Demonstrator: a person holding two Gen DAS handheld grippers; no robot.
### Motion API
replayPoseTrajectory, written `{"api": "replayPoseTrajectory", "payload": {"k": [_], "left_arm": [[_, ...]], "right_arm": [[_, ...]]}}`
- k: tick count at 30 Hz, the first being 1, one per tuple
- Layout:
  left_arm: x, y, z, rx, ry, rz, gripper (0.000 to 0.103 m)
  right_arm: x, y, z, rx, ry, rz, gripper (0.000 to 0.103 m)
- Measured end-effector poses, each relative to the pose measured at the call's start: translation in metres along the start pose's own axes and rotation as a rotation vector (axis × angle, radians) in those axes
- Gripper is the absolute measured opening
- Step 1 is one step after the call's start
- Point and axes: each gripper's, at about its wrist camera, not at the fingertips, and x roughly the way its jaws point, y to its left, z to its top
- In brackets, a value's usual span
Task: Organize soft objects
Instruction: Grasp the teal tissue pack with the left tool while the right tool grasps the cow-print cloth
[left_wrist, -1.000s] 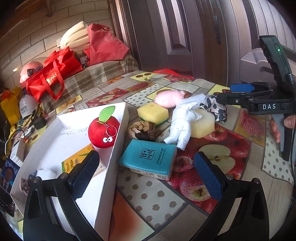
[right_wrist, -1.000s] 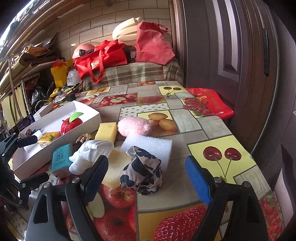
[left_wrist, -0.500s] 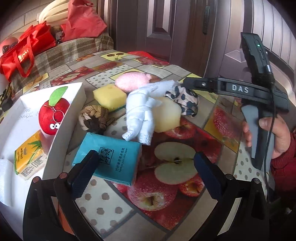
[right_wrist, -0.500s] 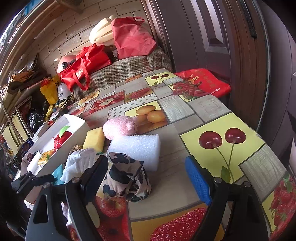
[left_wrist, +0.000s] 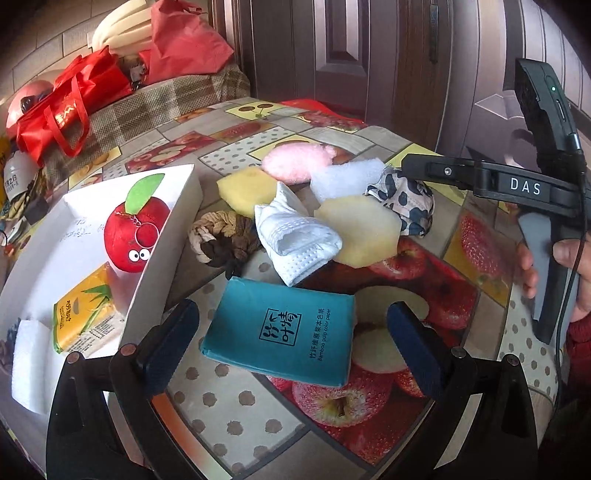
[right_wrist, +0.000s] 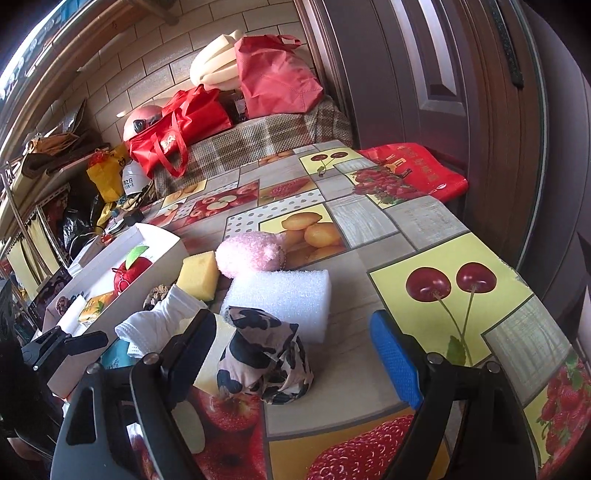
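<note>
A teal tissue pack lies flat on the table between the fingers of my left gripper, which is open with its pads clear of the pack. Behind the pack lie a white sock, a pale sponge, a yellow sponge, a braided rope, a pink plush and white foam. My right gripper stands open around a leopard-print cloth without pressing it. The white box holds a red apple plush and a yellow tissue pack.
The table wears a fruit-print cloth. Red bags sit on a checked bench at the back, and a dark door stands to the right. A person's hand holds the right tool. Shelves with clutter fill the left.
My left gripper has closed in on the teal pack, which now sits between its fingers. The right view has tilted and swung back; the leopard-print cloth stays between its fingers.
</note>
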Motion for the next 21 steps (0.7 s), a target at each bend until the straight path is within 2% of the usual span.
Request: {"api": "replayPoseTrajectory", "payload": {"k": [2,3,4,9,13,17,18,21], "left_arm": [[0.008,-0.001,0.001,0.004,0.040,-0.006,0.099],[0.010,-0.001,0.000,0.003,0.049,0.000,0.092],[0.011,-0.001,0.000,0.001,0.052,0.008,0.079],[0.008,-0.001,-0.003,-0.008,0.042,0.006,0.078],[0.000,-0.001,-0.004,-0.012,0.002,0.015,0.078],[-0.010,0.000,-0.005,-0.023,-0.045,0.035,0.078],[-0.013,0.001,-0.005,-0.026,-0.060,0.044,0.078],[-0.026,0.001,-0.008,-0.030,-0.127,0.057,0.078]], "right_arm": [[0.000,-0.001,0.000,0.003,0.000,0.001,0.086],[0.000,-0.001,0.000,0.005,0.000,0.005,0.086],[0.001,-0.001,0.000,0.003,0.001,0.008,0.086],[0.005,0.005,-0.001,-0.024,0.022,0.059,0.084],[0.018,0.017,-0.004,-0.078,0.090,0.064,0.056],[0.028,0.011,-0.005,-0.049,0.143,0.077,0.041],[0.026,0.009,-0.004,-0.037,0.138,0.089,0.036],[0.014,0.007,-0.003,-0.027,0.082,0.097,0.033]]}}
